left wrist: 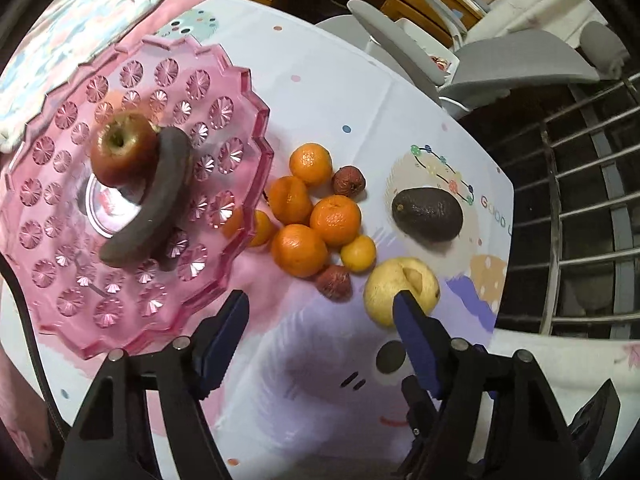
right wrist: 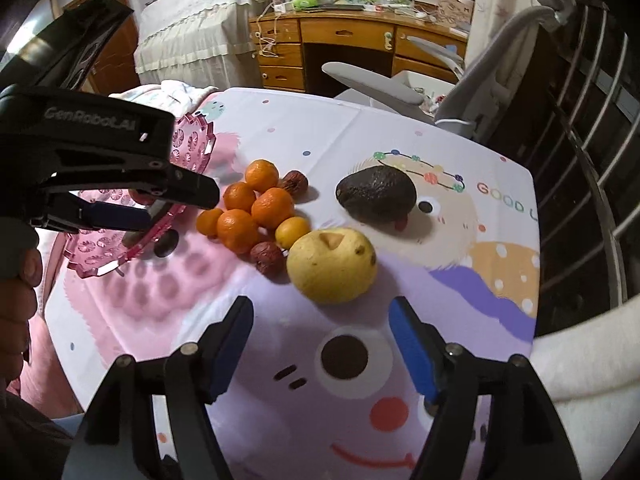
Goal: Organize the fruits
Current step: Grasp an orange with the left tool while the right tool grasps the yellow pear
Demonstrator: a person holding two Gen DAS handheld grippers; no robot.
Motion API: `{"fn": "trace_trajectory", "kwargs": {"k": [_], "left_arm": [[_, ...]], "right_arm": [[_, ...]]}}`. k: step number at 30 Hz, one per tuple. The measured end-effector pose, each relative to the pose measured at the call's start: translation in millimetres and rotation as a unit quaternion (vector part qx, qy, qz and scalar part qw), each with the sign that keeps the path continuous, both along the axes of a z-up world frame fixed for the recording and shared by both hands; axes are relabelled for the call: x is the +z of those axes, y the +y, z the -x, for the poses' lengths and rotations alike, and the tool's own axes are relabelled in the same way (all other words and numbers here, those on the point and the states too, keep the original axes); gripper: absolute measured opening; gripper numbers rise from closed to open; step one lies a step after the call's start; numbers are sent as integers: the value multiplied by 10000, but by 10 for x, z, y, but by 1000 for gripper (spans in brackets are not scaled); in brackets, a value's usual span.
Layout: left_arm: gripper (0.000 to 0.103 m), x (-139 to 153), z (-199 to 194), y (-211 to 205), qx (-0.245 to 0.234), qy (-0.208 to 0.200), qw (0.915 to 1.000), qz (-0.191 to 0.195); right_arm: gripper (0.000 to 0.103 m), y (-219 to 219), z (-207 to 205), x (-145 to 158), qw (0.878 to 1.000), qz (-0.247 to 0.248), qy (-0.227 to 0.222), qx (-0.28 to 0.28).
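Observation:
A pink glass plate (left wrist: 224,80) holds a red apple (left wrist: 122,148) and a blackened banana (left wrist: 156,204). Beside it on the tablecloth lie several oranges (left wrist: 334,218), two dark red fruits (left wrist: 349,181), a yellow pear (left wrist: 396,284) and an avocado (left wrist: 427,214). My left gripper (left wrist: 320,308) is open and empty, above the cloth near the pear and the plate's edge. My right gripper (right wrist: 320,312) is open and empty, just short of the pear (right wrist: 332,266). The avocado (right wrist: 376,194), the oranges (right wrist: 256,208) and the plate (right wrist: 192,152) show there too, with the left gripper (right wrist: 132,200) over the plate.
The table has a cartoon-printed cloth (right wrist: 340,360). A grey chair (right wrist: 460,92) stands behind it, with a wooden desk (right wrist: 344,48) further back. A metal railing (left wrist: 580,200) runs along the right. Pink and white bedding (left wrist: 60,40) lies at the left.

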State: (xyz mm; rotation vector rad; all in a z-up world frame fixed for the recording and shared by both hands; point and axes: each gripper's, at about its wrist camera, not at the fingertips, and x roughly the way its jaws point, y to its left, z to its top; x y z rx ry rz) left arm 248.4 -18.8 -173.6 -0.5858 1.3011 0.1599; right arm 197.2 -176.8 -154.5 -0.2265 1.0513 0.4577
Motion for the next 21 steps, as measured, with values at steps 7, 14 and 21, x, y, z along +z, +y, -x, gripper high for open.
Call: {"fn": "trace_trajectory", "kwargs": {"k": [7, 14, 21], "left_arm": [[56, -239, -150, -85, 265, 146, 9993, -238], [50, -403, -282, -104, 437, 263, 9978, -415], [43, -566, -387, -123, 552, 358, 9964, -531]], "right_arm": [[71, 11, -114, -244, 9991, 63, -325, 281], [71, -5, -246, -482, 9980, 5, -373, 502], [71, 59, -314, -576, 9970, -109, -394, 657]]}}
